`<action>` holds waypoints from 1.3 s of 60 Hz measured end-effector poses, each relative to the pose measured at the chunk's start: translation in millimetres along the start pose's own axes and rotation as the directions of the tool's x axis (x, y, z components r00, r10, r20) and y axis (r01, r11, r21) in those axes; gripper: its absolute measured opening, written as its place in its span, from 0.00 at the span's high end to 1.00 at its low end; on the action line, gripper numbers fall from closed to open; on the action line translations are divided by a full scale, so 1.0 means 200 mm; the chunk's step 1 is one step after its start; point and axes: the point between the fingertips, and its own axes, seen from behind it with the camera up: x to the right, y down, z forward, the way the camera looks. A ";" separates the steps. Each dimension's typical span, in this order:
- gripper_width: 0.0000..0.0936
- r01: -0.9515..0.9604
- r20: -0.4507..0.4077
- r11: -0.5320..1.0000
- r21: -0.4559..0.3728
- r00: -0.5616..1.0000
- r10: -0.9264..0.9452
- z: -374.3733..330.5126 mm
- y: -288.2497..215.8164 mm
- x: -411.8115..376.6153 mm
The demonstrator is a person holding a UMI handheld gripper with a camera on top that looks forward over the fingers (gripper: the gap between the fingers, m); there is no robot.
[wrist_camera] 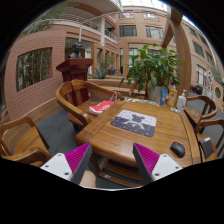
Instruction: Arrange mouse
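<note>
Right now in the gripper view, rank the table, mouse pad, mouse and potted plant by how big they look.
1. table
2. potted plant, though it stands farther off
3. mouse pad
4. mouse
The gripper is open.

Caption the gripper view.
Open gripper approaches wooden table holding patterned mouse mat and black computer mouse.

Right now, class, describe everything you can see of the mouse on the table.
The mouse is small, dark, rounded and smooth, likely plastic. It lies flat on the wooden table, near its edge, apart from the patterned mouse pad at the middle. Nothing else touches it. It sits beyond the open tongs, ahead of one pink finger.
</note>
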 end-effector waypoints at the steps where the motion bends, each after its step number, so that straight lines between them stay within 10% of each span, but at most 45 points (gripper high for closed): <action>1: 0.10 -0.002 -0.005 1.000 -0.008 1.000 0.002 0.00 0.01 0.01; 18: 0.10 -0.110 -0.161 0.983 -0.149 0.983 0.085 0.06 0.50 0.53; 37: 0.09 -0.195 -0.386 0.975 -0.102 0.912 0.142 0.16 0.60 1.32; 61: 0.12 -0.192 -0.413 0.978 -0.077 0.899 0.144 0.49 0.50 1.75; 78: 0.51 -0.215 -0.376 0.975 -0.056 0.909 0.179 0.63 0.44 1.81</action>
